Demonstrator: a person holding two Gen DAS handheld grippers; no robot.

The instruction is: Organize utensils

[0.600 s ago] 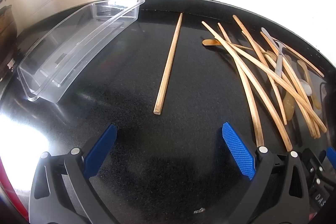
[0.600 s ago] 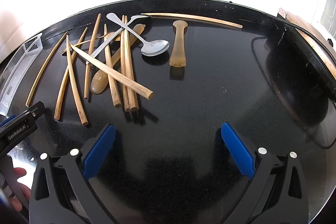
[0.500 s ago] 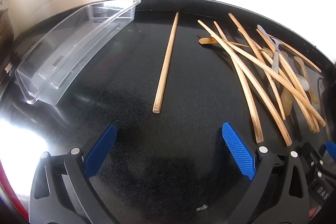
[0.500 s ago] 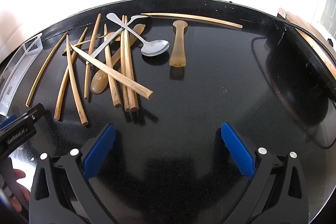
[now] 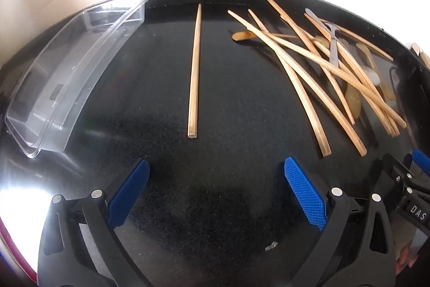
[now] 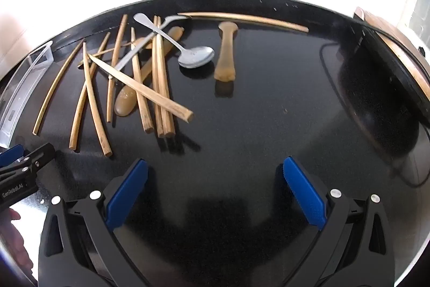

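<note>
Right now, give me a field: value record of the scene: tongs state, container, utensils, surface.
left tongs: open, empty, above the black surface
right tongs: open, empty
container: clear plastic tray, far left, nothing visible inside
lone chopstick: lies apart, straight ahead of the left tongs
chopstick pile: crossed, overlapping, left of the right tongs
metal spoon: bowl on the surface, handle lying across the pile
tan spoon: separate, just right of the metal spoon
curved stick: at the far edge
sorted so far: nothing in the tray
</note>
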